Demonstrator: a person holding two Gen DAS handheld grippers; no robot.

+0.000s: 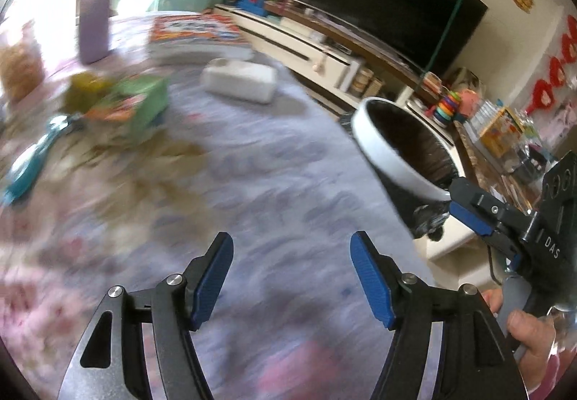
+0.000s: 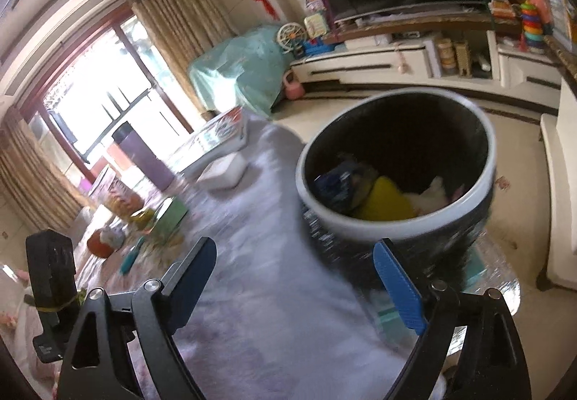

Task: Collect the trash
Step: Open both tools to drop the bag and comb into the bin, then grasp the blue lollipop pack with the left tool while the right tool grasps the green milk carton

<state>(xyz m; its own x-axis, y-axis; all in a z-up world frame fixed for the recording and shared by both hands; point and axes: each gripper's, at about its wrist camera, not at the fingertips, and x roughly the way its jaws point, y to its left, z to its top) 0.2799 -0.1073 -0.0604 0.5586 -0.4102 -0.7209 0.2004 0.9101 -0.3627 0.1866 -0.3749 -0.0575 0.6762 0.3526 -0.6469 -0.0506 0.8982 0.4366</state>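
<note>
Left gripper (image 1: 292,277) in its own wrist view: blue pads spread apart, nothing between them, only the blurred lilac patterned tablecloth (image 1: 274,162) below. Heavy motion blur across the left half, so target lock is poor. Remaining trash sits far left: a green-and-orange snack carton (image 1: 133,104) with yellowish wrappers beside it, and a teal-handled utensil (image 1: 32,162) just in front. A white rectangular box (image 1: 239,79), a stack of colourful books (image 1: 196,35) and a tall purple tumbler (image 1: 94,21) stand further back; cannot tell whether any of these count as trash. Risk: closing while blurred means a miss, or clipping the teal utensil instead of the carton.

Same view, right edge: the right gripper (image 1: 450,198) sits at the rim of the white-rimmed dark round bin (image 1: 389,165). Cannot tell whether it touches the rim.

Right wrist view: right gripper (image 2: 294,277) jaws wide apart, empty. The bin (image 2: 360,219) sits just ahead of the right pad, at the table edge. Inside are a yellow piece (image 2: 386,200), a blue wrapper (image 2: 335,183) and something white (image 2: 432,194), so some trash is already in. Risk: the bin looks close to the edge with floor beyond, so a nudge from the right pad could tip it or push it off and spill what's collected.
</note>
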